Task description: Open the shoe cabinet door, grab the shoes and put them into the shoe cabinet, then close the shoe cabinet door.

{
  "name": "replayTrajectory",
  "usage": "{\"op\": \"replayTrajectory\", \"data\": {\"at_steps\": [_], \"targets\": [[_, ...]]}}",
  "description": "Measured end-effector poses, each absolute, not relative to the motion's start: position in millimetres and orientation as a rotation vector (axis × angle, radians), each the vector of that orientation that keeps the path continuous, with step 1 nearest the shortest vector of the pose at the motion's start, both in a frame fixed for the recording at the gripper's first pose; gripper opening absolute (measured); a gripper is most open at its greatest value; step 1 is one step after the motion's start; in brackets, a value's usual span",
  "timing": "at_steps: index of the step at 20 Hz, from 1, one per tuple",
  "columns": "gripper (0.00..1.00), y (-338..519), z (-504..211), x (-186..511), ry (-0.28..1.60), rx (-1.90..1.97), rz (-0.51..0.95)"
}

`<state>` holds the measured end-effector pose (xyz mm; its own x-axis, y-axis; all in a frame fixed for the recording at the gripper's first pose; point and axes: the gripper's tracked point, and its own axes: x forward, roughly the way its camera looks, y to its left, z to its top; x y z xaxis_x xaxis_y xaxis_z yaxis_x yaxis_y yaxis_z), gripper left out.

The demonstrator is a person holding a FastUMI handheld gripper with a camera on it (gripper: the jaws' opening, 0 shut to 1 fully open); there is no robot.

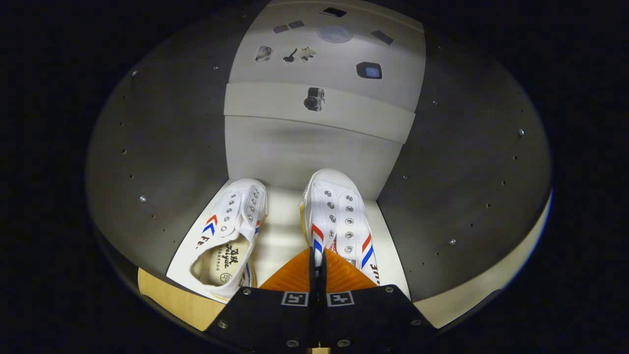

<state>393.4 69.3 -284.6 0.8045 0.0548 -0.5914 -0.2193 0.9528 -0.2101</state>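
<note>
Two white shoes (275,231) (red-blue stripes) stand side by side inside the open shoe cabinet (162,162).

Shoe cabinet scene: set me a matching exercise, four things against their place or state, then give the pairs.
Things:
1. Shoe with its opening showing
2. Second shoe
3. Hand-held gripper
4. Cabinet side walls

Places or states:
A. Dark grey, dotted with small holes
B. Fingers closed on its heel end
C. Lying free, beside the orange fingers
D. Fingers together, pinching white canvas

Pairs: 1-C, 2-B, 3-D, 4-A
</note>
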Motion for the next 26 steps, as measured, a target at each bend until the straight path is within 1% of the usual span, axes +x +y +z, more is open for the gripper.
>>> {"op": "replayTrajectory", "data": {"at_steps": [2,6,7,8,10,11,12,13,14,15,17,19,20,21,22,23,24,25,26], "targets": [[0.00,61.6,-303.4,398.8,0.657,-0.303,0.135],[0.00,60.4,-308.6,404.8,0.662,-0.232,0.115],[0.04,60.7,-312.9,406.5,0.661,-0.227,0.120],[0.11,62.6,-319.5,402.2,0.670,-0.210,0.130],[0.19,58.0,-315.1,404.7,0.634,-0.229,0.114],[0.21,58.2,-311.7,398.0,0.631,-0.240,0.111],[0.27,59.0,-308.0,393.3,0.626,-0.250,0.116],[0.31,59.0,-303.9,388.0,0.620,-0.252,0.117],[0.38,59.7,-297.1,381.2,0.612,-0.238,0.119],[0.42,64.6,-287.4,373.8,0.593,-0.207,0.138],[0.44,72.1,-261.6,356.1,0.553,-0.147,0.176],[0.53,74.1,-234.7,336.2,0.519,-0.107,0.199],[0.63,74.1,-219.5,325.3,0.501,-0.092,0.211],[0.71,75.7,-204.8,314.3,0.482,-0.080,0.226],[0.81,75.9,-189.3,303.3,0.461,-0.078,0.242],[0.85,74.0,-172.5,289.5,0.436,-0.077,0.252],[0.91,71.3,-156.7,275.6,0.412,-0.076,0.259],[0.93,68.4,-141.9,261.0,0.387,-0.075,0.262],[0.94,64.2,-128.7,245.9,0.364,-0.071,0.265]]}}
